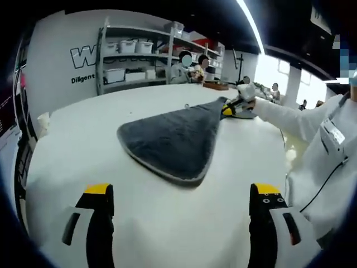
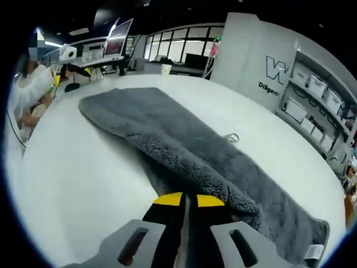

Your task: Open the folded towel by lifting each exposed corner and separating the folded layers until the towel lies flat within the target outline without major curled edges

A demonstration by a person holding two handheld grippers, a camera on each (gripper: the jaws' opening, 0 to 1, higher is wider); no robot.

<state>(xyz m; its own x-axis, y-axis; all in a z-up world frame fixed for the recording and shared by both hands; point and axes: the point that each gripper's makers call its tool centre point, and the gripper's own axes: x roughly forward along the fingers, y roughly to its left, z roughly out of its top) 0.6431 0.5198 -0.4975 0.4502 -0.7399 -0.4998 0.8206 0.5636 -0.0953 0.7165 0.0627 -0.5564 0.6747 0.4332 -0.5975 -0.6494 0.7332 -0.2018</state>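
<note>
Right tongs pinching towel edge, left tongs idle

Currently the grey towel [image 1: 174, 140] lies on the white bench [image 1: 83, 162], still partly folded, looking like a triangle from the left gripper view. Left tongs [image 1: 182, 202] sit low over the bench, jaws wide apart, holding nothing, well short of the towel's near edge. Right tongs [image 2: 186, 200] have yellow tips pressed together, clamped on the fluffy towel edge, which is lifted and rolled over the lower layer. In the left gripper view the right tongs [image 1: 227, 109] show at the towel's far corner, held by a white-sleeved person [image 1: 312, 128]. Small hanging loop [image 2: 232, 137] sticks out from the towel's far edge in the right gripper view; a label tag [image 2: 313, 252] shows at the corner lower right. Shelving with bins [image 1: 136, 58] stands behind the bench, with people seated beyond.
</note>
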